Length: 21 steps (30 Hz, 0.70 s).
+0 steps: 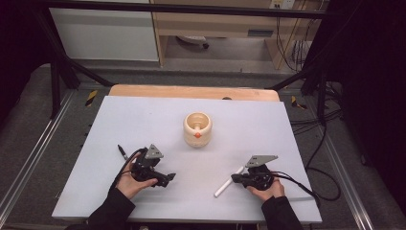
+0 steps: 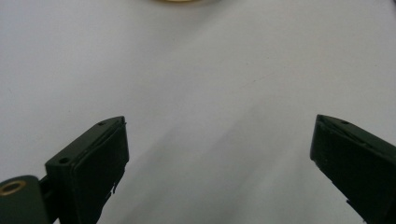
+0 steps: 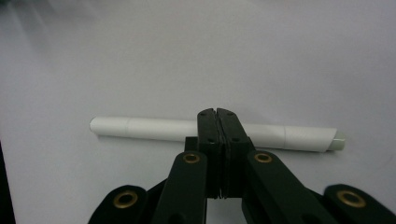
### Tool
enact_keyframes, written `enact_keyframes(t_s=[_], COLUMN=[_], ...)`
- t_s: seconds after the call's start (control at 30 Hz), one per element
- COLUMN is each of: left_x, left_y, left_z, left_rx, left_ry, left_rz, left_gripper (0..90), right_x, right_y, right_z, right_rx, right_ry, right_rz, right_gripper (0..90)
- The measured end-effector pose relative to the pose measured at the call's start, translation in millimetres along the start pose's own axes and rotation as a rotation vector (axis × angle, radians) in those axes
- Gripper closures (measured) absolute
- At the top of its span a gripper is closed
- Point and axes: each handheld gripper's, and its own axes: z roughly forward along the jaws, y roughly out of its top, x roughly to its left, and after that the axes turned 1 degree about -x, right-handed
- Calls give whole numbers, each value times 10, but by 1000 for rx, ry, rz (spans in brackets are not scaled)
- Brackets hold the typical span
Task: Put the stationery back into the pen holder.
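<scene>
A white marker [image 1: 223,188] lies on the grey mat [image 1: 143,120] at the front right. My right gripper [image 1: 234,178] hovers over its middle with both jaws pressed together. In the right gripper view the marker [image 3: 149,129] runs crosswise behind the shut tips of that gripper [image 3: 216,112], and nothing sits between the jaws. My left gripper [image 1: 168,178] rests at the front left, pointing right, held in a hand. In the left gripper view it [image 2: 219,122] stands wide open over bare mat. A cream cup [image 1: 197,129] with an orange spot stands upright mid-table.
A black pen [image 1: 123,152] lies on the mat just left of my left hand. The cup's rim [image 2: 180,1] shows at the top edge of the left gripper view. Cables trail off the table's right side. A wooden board edges the mat's far side.
</scene>
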Motion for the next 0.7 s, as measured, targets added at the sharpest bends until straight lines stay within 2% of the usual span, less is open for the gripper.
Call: enact_keyframes(t_s=[0.7], left_x=[-10], left_y=[4], left_z=[23], left_rx=[4], left_ry=[-4], left_rz=[-3], left_gripper=[47], right_x=[-63], right_y=[102], right_z=[109], right_rx=[-31], right_ry=[-16], right_rz=[-1], right_gripper=[887])
